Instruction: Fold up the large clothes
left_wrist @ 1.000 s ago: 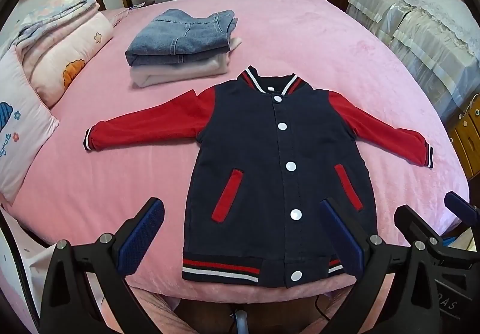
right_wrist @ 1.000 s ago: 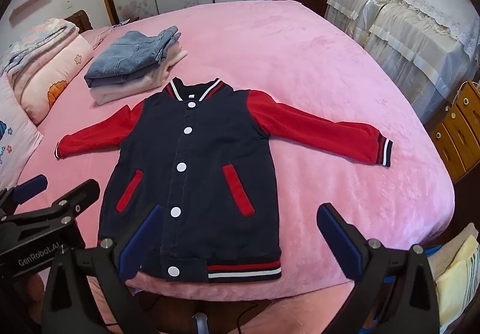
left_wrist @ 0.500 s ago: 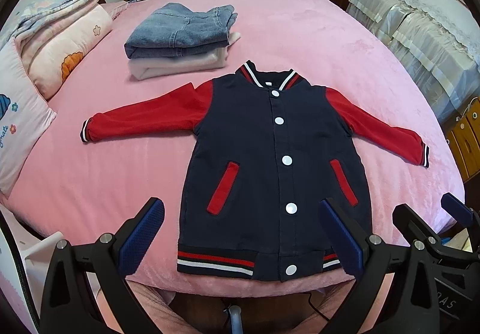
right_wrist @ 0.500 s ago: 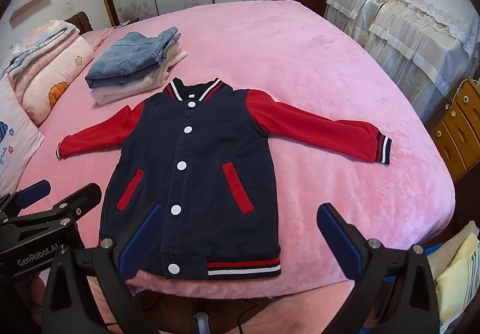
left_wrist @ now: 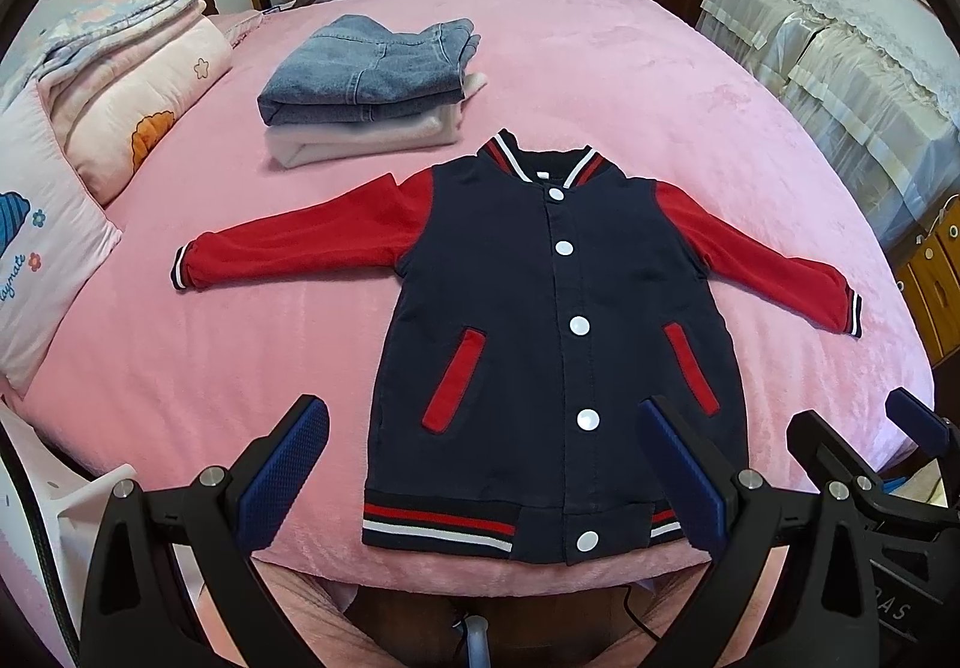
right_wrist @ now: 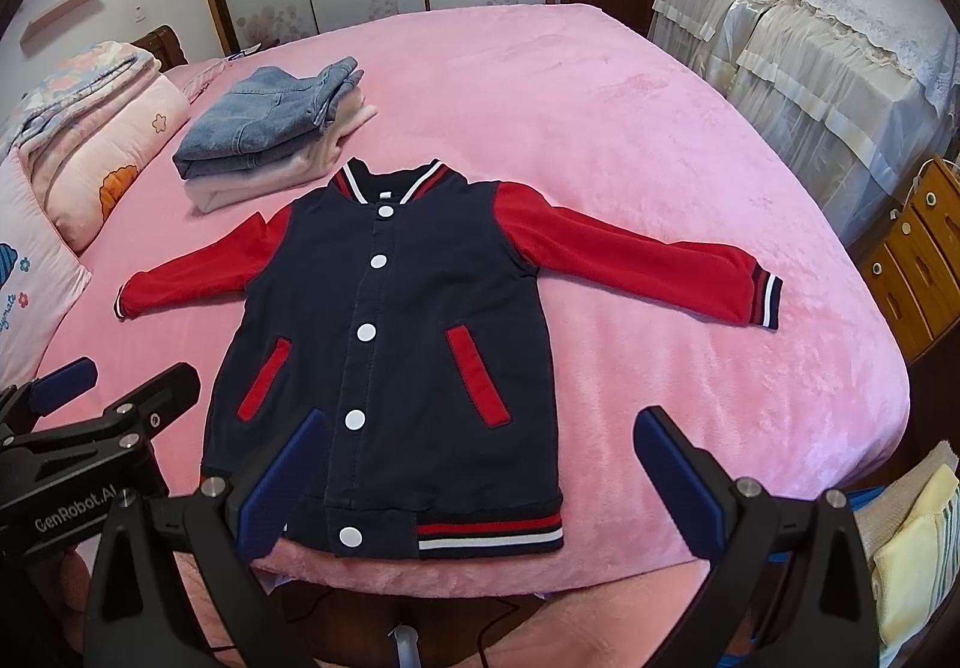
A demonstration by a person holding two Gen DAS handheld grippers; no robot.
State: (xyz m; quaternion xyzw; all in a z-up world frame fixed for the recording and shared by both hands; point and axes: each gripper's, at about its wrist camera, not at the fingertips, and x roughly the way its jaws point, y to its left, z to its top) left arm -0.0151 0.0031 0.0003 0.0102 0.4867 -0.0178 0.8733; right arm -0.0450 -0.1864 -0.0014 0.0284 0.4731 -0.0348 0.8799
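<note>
Your left gripper (left_wrist: 480, 464) has its fingers (left_wrist: 282, 470) spread wide, the blue pads angled outward, and they hold nothing and touch nothing. Your right gripper (right_wrist: 480, 464) is the same: fingers (right_wrist: 678, 467) wide apart, empty, clear of the cloth.

The jacket (left_wrist: 558, 344) lies flat and face up on the pink bed (left_wrist: 690, 86), buttoned shut with white snaps down the front, its collar pointing away from you and its striped hem (left_wrist: 438, 524) at the near edge of the bed, closest to both tools. Both red sleeves are stretched out sideways: the left sleeve (left_wrist: 300, 242) reaches toward the pillows, the right sleeve (right_wrist: 636, 260) toward the dresser side.

In the left wrist view the hem sits between your two left fingers, with the left finger over bare bedcover just beside the jacket's left edge and the other finger in front of the hem's right corner. In the right wrist view the jacket's hem lies toward the left finger, which overlaps the lower front near the bottom snap, while the other finger stands over bare bedcover well to the right of the hem. Each gripper appears at the edge of the other's view, side by side at the foot of the bed.

Beyond the collar, a folded stack of jeans (left_wrist: 372, 74) on a pale garment (left_wrist: 360, 140) rests near the jacket's left shoulder without touching it.
</note>
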